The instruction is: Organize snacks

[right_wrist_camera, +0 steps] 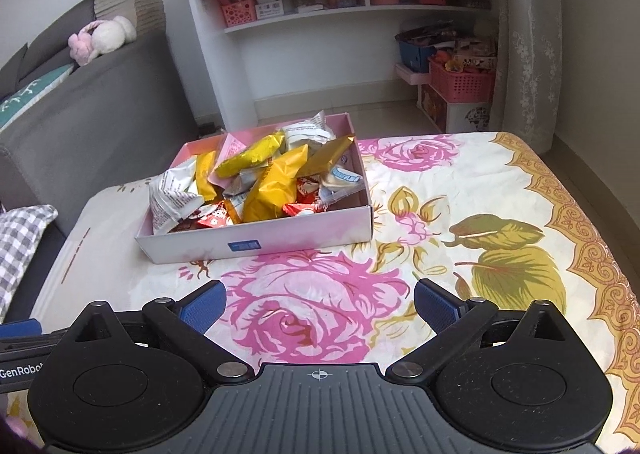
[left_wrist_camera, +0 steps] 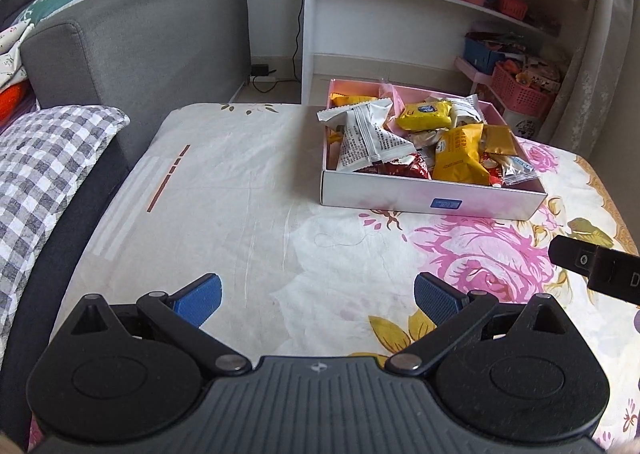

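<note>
On the left, the left gripper [left_wrist_camera: 318,300] hangs over the floral surface [left_wrist_camera: 240,214], its fingers [left_wrist_camera: 200,296] spread wide with nothing between them. To its right, the right gripper [right_wrist_camera: 320,304] is the same: fingers far apart and empty. Beyond both, on the far side of the surface, sits one pink box [right_wrist_camera: 280,240], heaped with snacks [right_wrist_camera: 264,182]. No packet lies loose outside it, so the gathering looks done or nearly so. One box; roughly a dozen packets, yellow, white and red, too piled up for an exact count.
</note>
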`<state>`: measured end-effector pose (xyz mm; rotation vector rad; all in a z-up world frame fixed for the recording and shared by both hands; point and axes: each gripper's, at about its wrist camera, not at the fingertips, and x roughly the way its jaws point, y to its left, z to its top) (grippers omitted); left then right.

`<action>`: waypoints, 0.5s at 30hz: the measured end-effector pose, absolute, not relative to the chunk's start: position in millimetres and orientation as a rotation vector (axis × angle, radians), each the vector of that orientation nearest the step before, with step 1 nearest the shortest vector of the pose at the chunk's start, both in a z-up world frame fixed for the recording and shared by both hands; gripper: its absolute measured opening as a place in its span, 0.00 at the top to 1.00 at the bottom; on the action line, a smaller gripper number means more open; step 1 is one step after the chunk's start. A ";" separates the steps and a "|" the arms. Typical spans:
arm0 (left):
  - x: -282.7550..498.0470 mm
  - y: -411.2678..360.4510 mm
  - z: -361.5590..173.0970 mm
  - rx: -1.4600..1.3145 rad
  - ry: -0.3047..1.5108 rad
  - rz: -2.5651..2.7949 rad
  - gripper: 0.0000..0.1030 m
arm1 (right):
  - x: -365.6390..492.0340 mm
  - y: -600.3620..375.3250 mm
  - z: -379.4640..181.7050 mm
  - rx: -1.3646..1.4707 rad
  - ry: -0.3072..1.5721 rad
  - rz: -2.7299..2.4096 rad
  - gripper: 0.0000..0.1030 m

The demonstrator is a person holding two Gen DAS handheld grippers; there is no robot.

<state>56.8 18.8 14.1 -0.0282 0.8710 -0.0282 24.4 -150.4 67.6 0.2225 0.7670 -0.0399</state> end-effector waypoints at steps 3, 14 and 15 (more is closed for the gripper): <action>56.9 17.8 12.2 -0.013 0.881 -0.021 0.00 | 24.7 -141.0 66.4 0.183 0.783 -0.017 0.02; 55.2 16.5 14.1 0.004 0.884 -0.001 0.00 | 16.9 -133.7 69.7 0.185 0.792 0.021 0.02; 55.4 16.8 14.3 0.004 0.884 0.000 0.00 | 16.9 -133.6 69.7 0.183 0.792 0.021 0.02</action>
